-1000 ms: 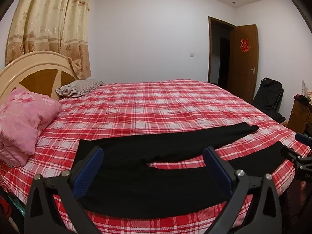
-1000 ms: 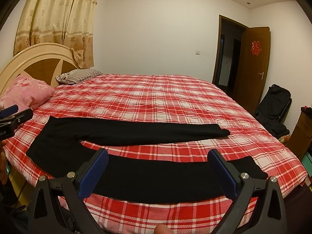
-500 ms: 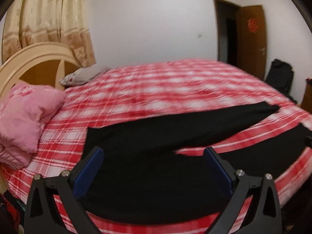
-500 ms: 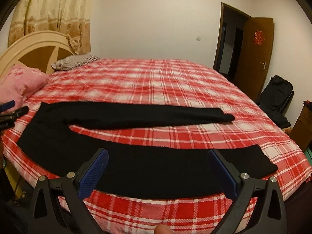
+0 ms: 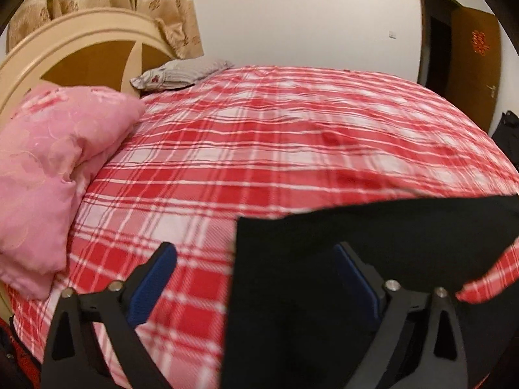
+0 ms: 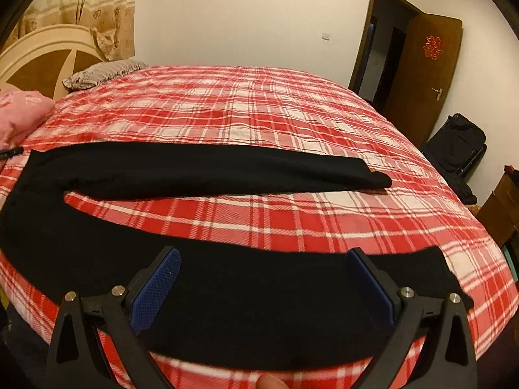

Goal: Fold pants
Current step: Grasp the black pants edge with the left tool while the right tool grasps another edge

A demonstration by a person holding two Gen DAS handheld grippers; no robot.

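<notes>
Black pants (image 6: 201, 175) lie spread flat on the red plaid bed (image 6: 259, 113), waist at the left, both legs running right. My right gripper (image 6: 262, 278) is open and empty, low over the near leg (image 6: 275, 298) close to its cuff end. My left gripper (image 5: 256, 278) is open and empty at the waist end of the pants (image 5: 324, 275); its right finger is over the black cloth, its left finger over bare bedspread (image 5: 259, 149). The tip of the left gripper shows at the far left edge in the right wrist view (image 6: 11, 152).
A pink pillow (image 5: 48, 168) lies at the left of the bed, a grey striped pillow (image 5: 181, 73) by the round headboard (image 5: 81, 55). A brown door (image 6: 418, 74) stands open at the right, with a black bag (image 6: 457, 146) and wooden furniture (image 6: 499, 207) beside the bed.
Both grippers have moved down and closer to the bed. The left one swung leftward, so the waist edge now sits between its fingers. Both stay open.
</notes>
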